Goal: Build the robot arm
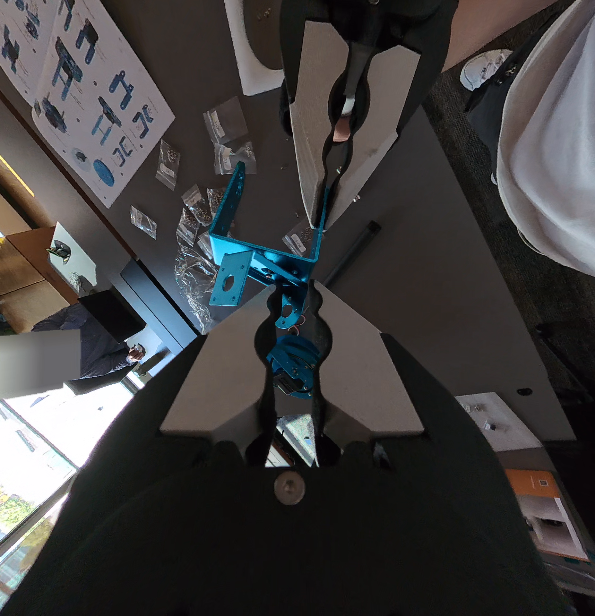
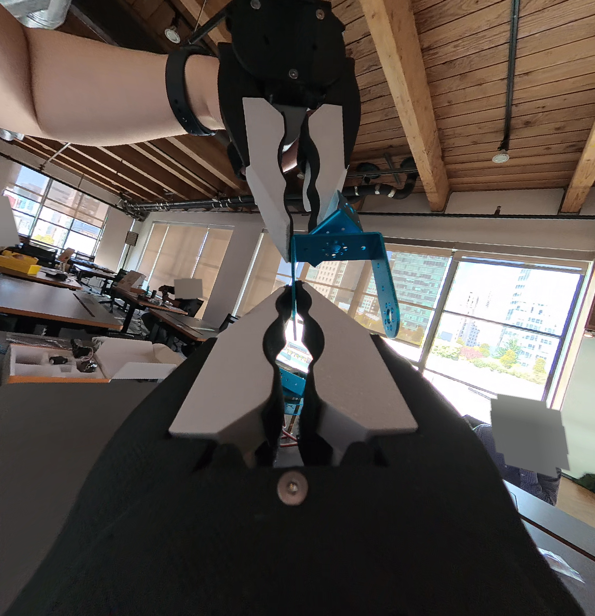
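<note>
A blue metal U-shaped bracket [image 1: 256,253] with a square plate bolted to it hangs in the air above a dark table. My left gripper [image 1: 294,286] is shut on the small blue bracket piece at its lower end. A blue round base [image 1: 292,360] with wires shows between the fingers behind it. My right gripper [image 1: 319,225] comes in from above and is shut on one thin arm of the bracket. In the right wrist view my right gripper [image 2: 296,285] pinches that arm edge-on. The bracket [image 2: 336,248] spans to the left gripper [image 2: 301,240]. The other arm [image 2: 388,306] hangs free.
Printed sheets with blue part pictures [image 1: 89,100] and several small clear bags of hardware [image 1: 196,206] lie on the dark table [image 1: 406,300]. A person in a white shirt [image 1: 556,133] stands to the right. An open white box of parts [image 2: 72,363] sits at the left. My two grippers' fingertips are within a few centimetres of each other.
</note>
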A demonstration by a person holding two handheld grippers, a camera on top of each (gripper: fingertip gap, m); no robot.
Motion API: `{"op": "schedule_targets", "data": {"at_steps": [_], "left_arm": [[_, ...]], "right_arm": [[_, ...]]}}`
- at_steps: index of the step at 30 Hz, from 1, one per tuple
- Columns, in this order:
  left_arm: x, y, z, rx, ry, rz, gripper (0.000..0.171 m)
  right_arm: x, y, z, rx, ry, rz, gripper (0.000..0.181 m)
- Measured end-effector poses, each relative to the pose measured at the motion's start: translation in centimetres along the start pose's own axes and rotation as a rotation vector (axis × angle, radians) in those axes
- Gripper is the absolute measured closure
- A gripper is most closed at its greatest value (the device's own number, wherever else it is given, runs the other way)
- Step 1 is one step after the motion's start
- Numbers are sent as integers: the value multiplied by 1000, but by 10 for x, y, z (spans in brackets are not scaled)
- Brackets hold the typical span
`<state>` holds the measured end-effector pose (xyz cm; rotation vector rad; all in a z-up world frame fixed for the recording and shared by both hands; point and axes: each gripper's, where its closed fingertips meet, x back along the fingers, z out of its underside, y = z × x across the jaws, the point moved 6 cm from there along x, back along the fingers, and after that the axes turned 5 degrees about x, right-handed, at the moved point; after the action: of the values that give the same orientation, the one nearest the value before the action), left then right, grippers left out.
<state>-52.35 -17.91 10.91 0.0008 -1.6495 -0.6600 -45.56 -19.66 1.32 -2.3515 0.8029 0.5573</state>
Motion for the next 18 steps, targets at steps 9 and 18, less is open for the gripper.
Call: {"op": "schedule_targets", "data": {"at_steps": [9,18], "left_arm": [[11,15,-13,-47,199,7,159],[22,35,-28,28,199,17,153]], "right_arm": [[-7,-10,-1,39,-25,55,181],[-6,-30,-6,-29,-110,117,181]]}}
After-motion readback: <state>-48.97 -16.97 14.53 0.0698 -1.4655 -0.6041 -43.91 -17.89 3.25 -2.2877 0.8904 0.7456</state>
